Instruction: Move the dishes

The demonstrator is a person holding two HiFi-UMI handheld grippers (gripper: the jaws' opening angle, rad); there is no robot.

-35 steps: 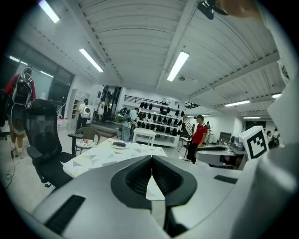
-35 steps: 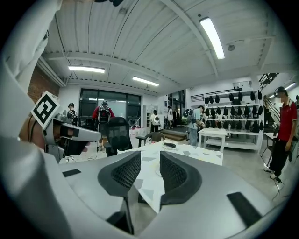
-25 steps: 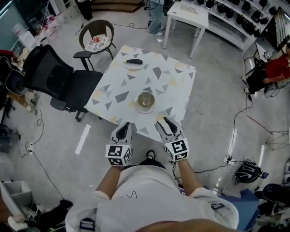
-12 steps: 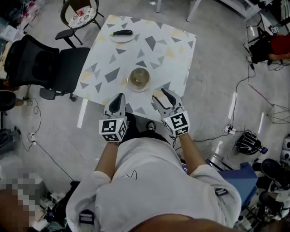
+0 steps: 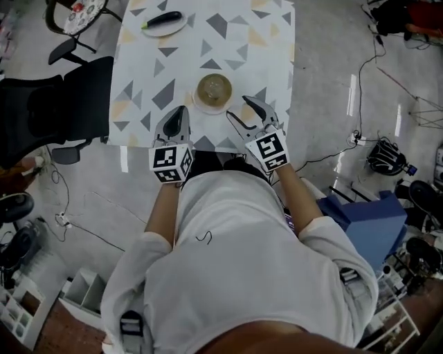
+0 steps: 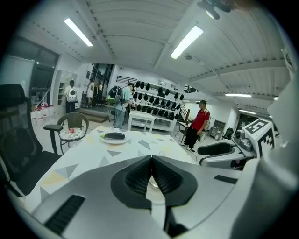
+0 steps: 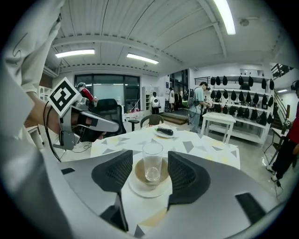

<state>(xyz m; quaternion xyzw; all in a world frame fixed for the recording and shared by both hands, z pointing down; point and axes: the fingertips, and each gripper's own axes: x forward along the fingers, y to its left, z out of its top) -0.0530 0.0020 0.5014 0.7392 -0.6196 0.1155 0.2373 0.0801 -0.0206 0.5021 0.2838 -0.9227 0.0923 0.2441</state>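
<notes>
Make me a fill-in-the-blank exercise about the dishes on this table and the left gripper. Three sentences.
1. The glass stands in a brown ____ on a white plate.
2. The far plate holds a dark ____.
3. The left gripper has its jaws ____, with nothing between them.

Missing words: bowl; eggplant; shut.

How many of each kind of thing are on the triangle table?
Plates: 2
Bowl: 1
Glass: 1
Eggplant: 1
Total: 5
</notes>
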